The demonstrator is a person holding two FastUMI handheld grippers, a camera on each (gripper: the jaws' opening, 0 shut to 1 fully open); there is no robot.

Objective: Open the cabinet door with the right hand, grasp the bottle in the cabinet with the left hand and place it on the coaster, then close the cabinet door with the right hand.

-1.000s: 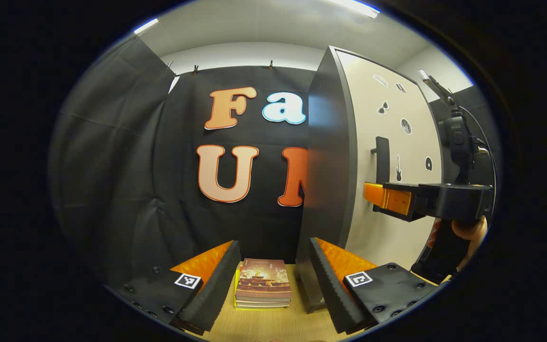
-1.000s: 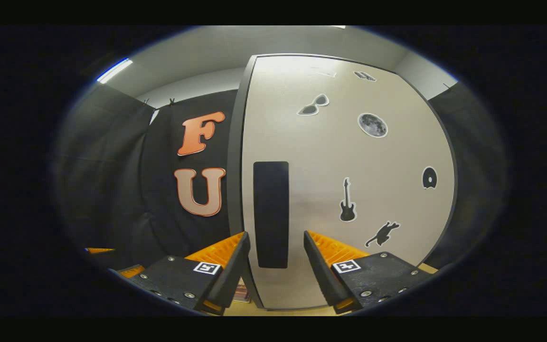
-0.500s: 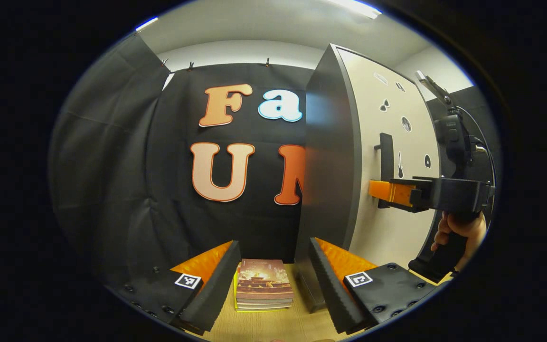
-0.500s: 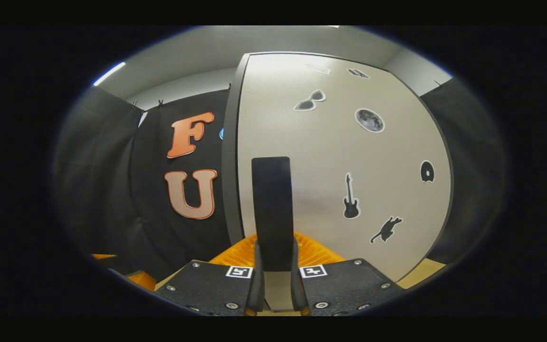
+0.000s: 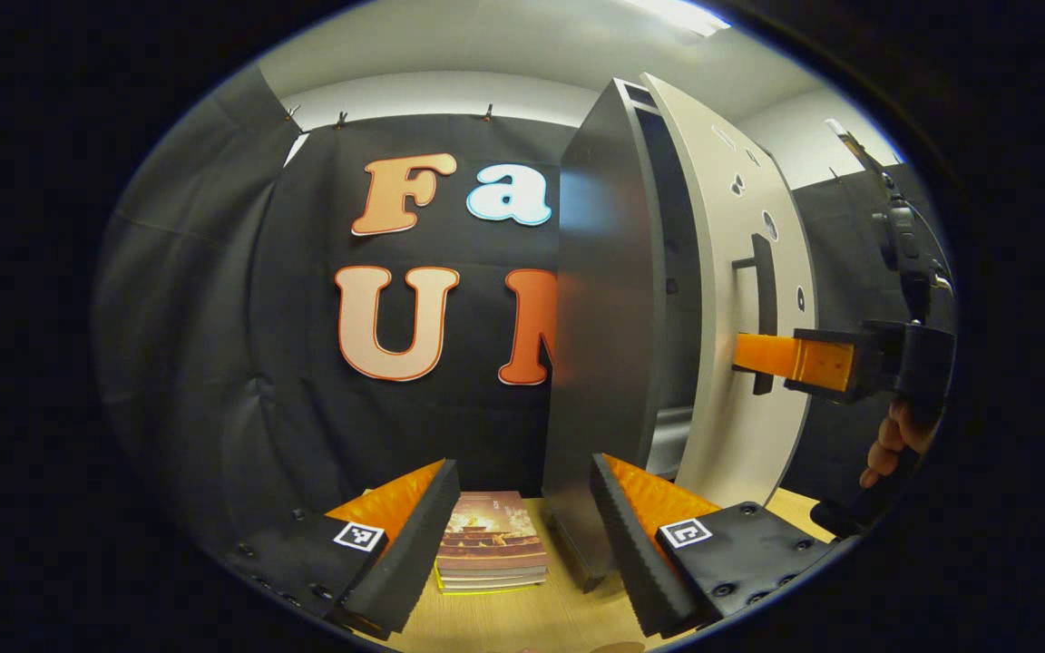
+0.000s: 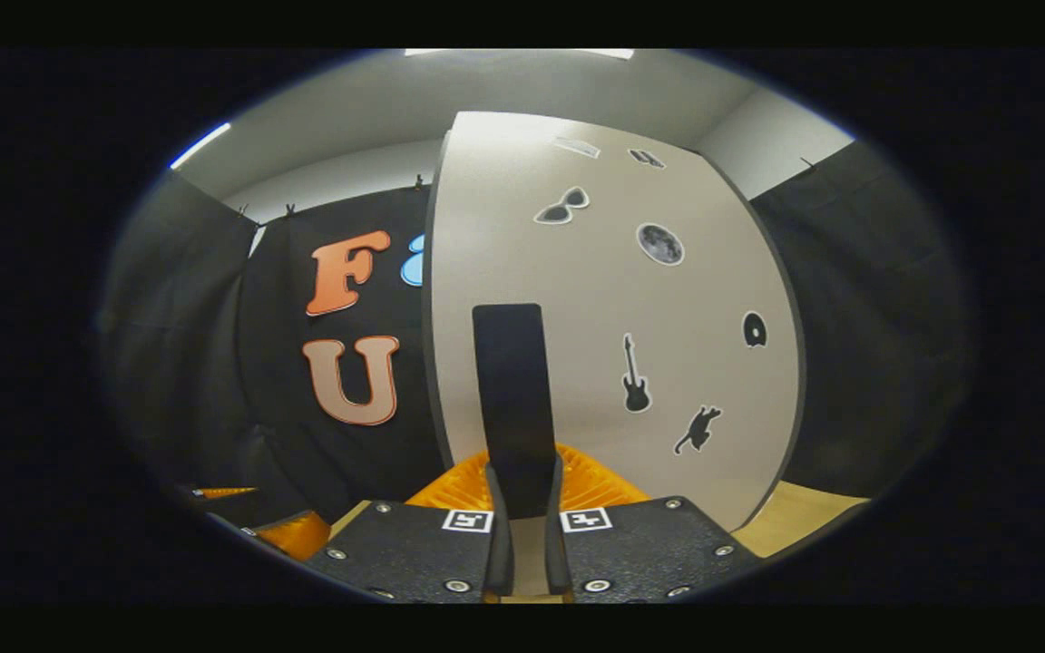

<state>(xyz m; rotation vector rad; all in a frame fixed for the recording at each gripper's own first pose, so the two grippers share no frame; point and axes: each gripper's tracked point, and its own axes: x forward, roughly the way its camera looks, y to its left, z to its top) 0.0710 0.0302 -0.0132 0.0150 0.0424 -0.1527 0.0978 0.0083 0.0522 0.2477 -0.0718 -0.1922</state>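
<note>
Pinching the dark upright handle (image 6: 511,399) low on its bar, the right gripper (image 6: 522,535) has its jaws pressed on both sides of it. The cabinet door (image 6: 668,308) stands slightly ajar, a dark gap showing along its edge in the left gripper view. The door looks stiff and light, and the rigid handle is the sound place to hold. The left gripper (image 5: 522,535) hovers over the table (image 5: 522,626) near stacked books (image 5: 492,542), jaws spread, empty. The bottle sits hidden inside the cabinet.

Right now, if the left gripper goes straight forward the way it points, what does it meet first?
Probably the stack of books lying low between the open left gripper fingers; the cabinet side stands just right of that line. Depth is unclear.
</note>
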